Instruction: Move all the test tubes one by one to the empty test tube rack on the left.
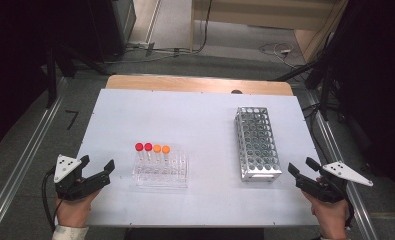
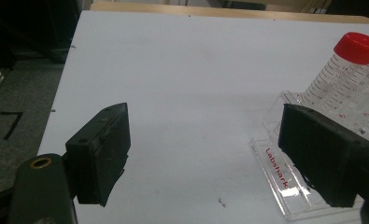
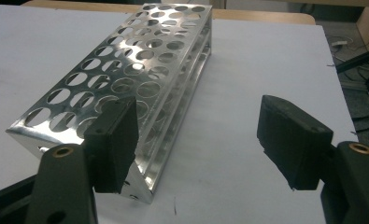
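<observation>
Your left gripper (image 1: 97,167) sits at the near left corner of the white table (image 1: 200,115), jaws spread wide with nothing between them. Just to its right stands the clear plastic tube rack (image 1: 160,172), holding four capped tubes in a row: two with red caps (image 1: 143,147) on the left and two with orange caps (image 1: 161,149) beside them. In the left gripper view the rack's near end, printed with red lettering (image 2: 276,168), lies partly behind your right-hand jaw, and a red-capped graduated tube (image 2: 334,70) rises above it; bare tabletop lies between the jaws.

Your right gripper (image 1: 301,167) is at the near right edge, jaws also spread and empty. The perforated metal rack (image 1: 256,142) lies just ahead and to its left, long side running away from you, well apart from the plastic rack. In the right gripper view the metal rack's near corner (image 3: 140,186) sits right behind the left-hand jaw, close to it; I can't tell whether they touch. The stretch of table between the two racks is open
</observation>
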The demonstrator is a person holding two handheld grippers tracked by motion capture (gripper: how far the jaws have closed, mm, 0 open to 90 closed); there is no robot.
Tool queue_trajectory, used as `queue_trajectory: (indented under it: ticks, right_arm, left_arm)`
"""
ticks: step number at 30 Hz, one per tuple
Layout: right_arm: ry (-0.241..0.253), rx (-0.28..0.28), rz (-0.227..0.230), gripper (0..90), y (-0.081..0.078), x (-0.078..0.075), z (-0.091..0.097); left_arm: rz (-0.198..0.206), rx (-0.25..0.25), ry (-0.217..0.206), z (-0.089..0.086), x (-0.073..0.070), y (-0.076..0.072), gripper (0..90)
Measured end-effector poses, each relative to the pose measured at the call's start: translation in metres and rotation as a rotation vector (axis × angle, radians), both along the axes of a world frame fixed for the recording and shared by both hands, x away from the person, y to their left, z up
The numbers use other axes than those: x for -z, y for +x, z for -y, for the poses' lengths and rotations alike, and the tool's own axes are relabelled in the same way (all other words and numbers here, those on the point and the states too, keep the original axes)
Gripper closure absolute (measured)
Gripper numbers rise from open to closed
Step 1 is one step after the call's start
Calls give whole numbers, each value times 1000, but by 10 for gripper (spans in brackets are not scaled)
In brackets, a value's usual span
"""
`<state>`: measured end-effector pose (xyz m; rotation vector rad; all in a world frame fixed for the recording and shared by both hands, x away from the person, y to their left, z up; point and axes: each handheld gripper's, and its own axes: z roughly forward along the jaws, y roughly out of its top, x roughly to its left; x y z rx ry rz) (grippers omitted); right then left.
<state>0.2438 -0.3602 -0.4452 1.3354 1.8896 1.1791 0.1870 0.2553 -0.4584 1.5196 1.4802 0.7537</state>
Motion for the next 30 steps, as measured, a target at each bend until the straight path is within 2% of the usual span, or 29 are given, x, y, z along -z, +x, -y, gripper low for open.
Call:
queue_trajectory:
  ticks: [13, 20, 30]
  right_arm:
    - [-16, 48, 2, 275, 1, 6, 14]
    - [-20, 73, -12, 275, 4, 12, 20]
    - [-21, 86, -22, 275, 6, 16, 24]
  left_arm:
    - [-20, -7, -4, -4, 6, -2, 176]
    - [-36, -16, 2, -6, 11, -2, 176]
    - [-44, -25, -4, -8, 14, 0, 177]
